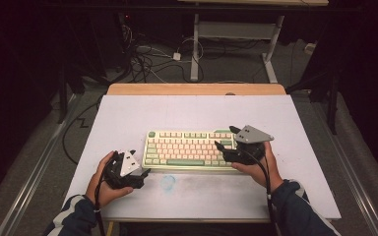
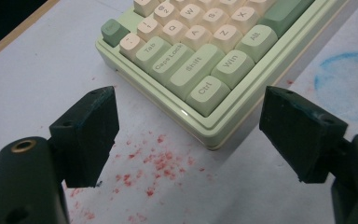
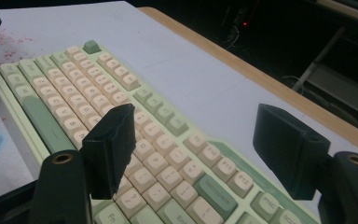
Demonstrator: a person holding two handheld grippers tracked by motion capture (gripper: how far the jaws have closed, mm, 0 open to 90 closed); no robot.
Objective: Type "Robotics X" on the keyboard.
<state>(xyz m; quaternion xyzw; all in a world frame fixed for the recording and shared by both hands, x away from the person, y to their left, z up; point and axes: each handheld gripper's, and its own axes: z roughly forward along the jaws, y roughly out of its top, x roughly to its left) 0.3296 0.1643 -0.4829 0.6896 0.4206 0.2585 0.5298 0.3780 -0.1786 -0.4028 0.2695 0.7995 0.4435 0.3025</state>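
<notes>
Lying flat near the middle of the white counter, the keyboard sits with its long edges parallel to the counter's front edge, pale green in the case with cream and green keys. The right tool hovers over the keyboard's right end, held in the person's right hand with its grey three-cornered plate on top. In the right gripper view its two black jaws stand spread wide with only keys showing in the gap below them; nothing sits between the pads, and they appear to be clear of the key tops, though how high above is hard to judge from that angle.

The left tool rests low in the left hand, just beside the keyboard's front left corner and apart from it. In the left gripper view its jaws are likewise spread and pinch nothing; the corner with the Ctrl, Win and Shift keys lies beyond the gap between them. Red specks are scattered over the counter surface just ahead of that tool, and a faint blue ring mark lies on the counter in front of the keyboard, between the two hands. A wooden strip runs along the counter's far edge.
</notes>
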